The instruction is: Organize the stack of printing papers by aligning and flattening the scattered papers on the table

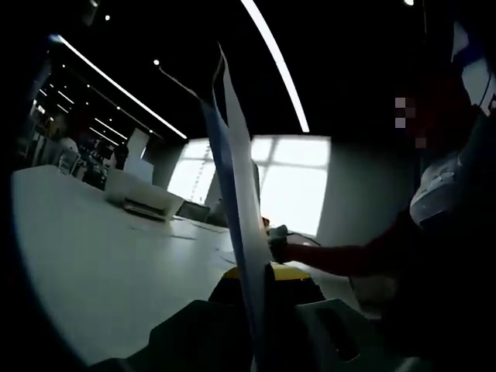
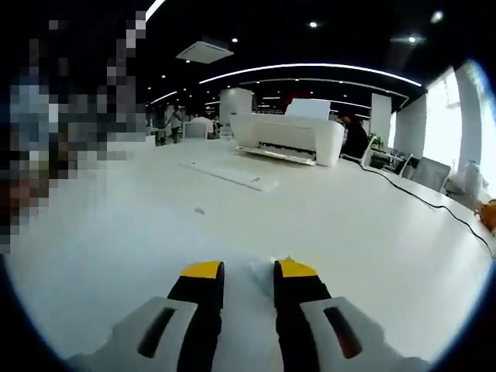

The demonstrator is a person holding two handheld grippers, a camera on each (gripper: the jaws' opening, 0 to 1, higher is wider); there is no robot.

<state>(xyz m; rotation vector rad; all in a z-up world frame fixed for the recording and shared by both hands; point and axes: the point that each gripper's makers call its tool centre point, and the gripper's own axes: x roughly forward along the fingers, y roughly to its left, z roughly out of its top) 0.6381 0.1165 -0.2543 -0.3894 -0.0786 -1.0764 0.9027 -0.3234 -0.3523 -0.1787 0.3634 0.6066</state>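
In the left gripper view a thin stack of white printing papers (image 1: 236, 194) stands upright and edge-on, rising from between my left gripper (image 1: 260, 310) jaws, which are shut on its lower edge. The sheets fan apart slightly at the top. A person's red sleeve (image 1: 349, 260) reaches in from the right to the papers' edge. In the right gripper view my right gripper (image 2: 249, 273) hovers low over the white table (image 2: 116, 256). Its yellow-tipped jaws stand a little apart, with only a small pale edge showing between the tips.
A white printer (image 2: 291, 138) with paper in its tray sits at the table's far side, with a flat white sheet (image 2: 232, 174) in front of it. A black cable (image 2: 434, 205) runs along the right. The printer (image 1: 147, 200) also shows left of the papers. Bright windows (image 1: 291, 182) lie behind.
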